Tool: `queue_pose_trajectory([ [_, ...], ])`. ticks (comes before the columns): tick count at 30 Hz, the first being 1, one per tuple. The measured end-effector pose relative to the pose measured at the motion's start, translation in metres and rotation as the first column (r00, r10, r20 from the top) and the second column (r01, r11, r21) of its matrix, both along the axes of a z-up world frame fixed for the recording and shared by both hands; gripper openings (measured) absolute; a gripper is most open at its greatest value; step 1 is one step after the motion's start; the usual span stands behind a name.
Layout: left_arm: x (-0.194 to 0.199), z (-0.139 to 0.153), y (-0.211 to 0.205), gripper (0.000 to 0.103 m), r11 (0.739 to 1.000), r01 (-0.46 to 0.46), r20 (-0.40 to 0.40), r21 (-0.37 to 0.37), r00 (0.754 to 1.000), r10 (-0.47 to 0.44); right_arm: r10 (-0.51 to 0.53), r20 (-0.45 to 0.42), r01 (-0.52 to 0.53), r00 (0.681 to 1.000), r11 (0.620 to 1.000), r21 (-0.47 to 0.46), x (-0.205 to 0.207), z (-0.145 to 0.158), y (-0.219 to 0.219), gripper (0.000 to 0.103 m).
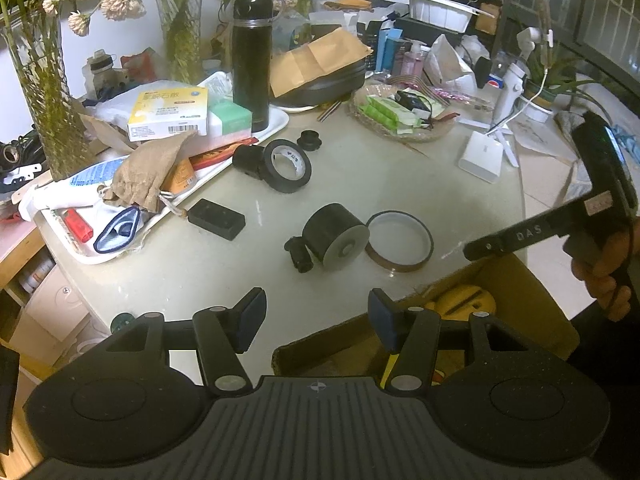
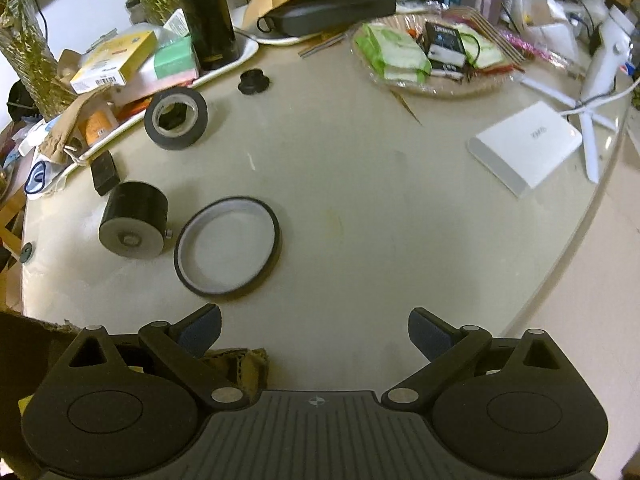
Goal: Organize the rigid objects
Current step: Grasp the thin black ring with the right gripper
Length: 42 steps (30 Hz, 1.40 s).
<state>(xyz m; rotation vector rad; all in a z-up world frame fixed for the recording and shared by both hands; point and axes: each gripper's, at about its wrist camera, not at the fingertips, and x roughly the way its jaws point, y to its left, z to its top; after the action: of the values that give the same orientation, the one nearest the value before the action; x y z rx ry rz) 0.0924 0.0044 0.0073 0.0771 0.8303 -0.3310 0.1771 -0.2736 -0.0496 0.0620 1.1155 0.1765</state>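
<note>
On the round beige table (image 1: pixel 420 184) lie a thin brown tape ring (image 1: pixel 400 240), a thick black roll (image 1: pixel 335 234) on its side, a small black spool (image 1: pixel 299 254), a black box (image 1: pixel 216 218), a black tape roll (image 1: pixel 287 165) and a black knob (image 1: pixel 309 139). My left gripper (image 1: pixel 316 318) is open and empty near the table's front edge, above a cardboard box (image 1: pixel 320 350). My right gripper (image 2: pixel 314 330) is open and empty, just in front of the tape ring (image 2: pixel 227 245). The thick roll (image 2: pixel 134 220), tape roll (image 2: pixel 176 118) and knob (image 2: pixel 253 80) show in the right wrist view.
A white tray (image 1: pixel 276 128) holds a black flask (image 1: pixel 251 60), medicine boxes and a burlap pouch (image 1: pixel 152 168). A wicker plate (image 1: pixel 400 114) of packets and a white box (image 1: pixel 481 156) stand at the back right. Glass vases (image 1: pixel 40 92) stand left. The cardboard box holds a yellow object (image 1: pixel 464 302).
</note>
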Motion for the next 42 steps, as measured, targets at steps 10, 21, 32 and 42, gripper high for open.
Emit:
queue_pose_trajectory([
  [10,0.007,-0.003,0.000,0.056,1.000,0.005,0.009,-0.018,1.000,-0.005,0.074,0.032,-0.074,0.997,0.997,-0.004,-0.002,0.006,0.002,0.099],
  [21,0.009,-0.011,0.007,0.056,0.999,-0.014,0.002,-0.050,1.000,0.014,0.361,0.092,-0.362,0.928,0.932,-0.006,0.029,-0.006,0.042,0.100],
  [32,0.014,-0.015,0.011,0.056,0.997,-0.028,-0.017,-0.067,0.999,0.027,0.507,0.054,-0.505,0.860,0.862,-0.038,0.061,-0.030,0.060,0.100],
  [42,0.016,-0.019,0.011,0.056,0.998,-0.030,-0.021,-0.060,0.999,0.029,0.566,0.051,-0.562,0.823,0.824,-0.072,0.063,-0.038,0.071,0.090],
])
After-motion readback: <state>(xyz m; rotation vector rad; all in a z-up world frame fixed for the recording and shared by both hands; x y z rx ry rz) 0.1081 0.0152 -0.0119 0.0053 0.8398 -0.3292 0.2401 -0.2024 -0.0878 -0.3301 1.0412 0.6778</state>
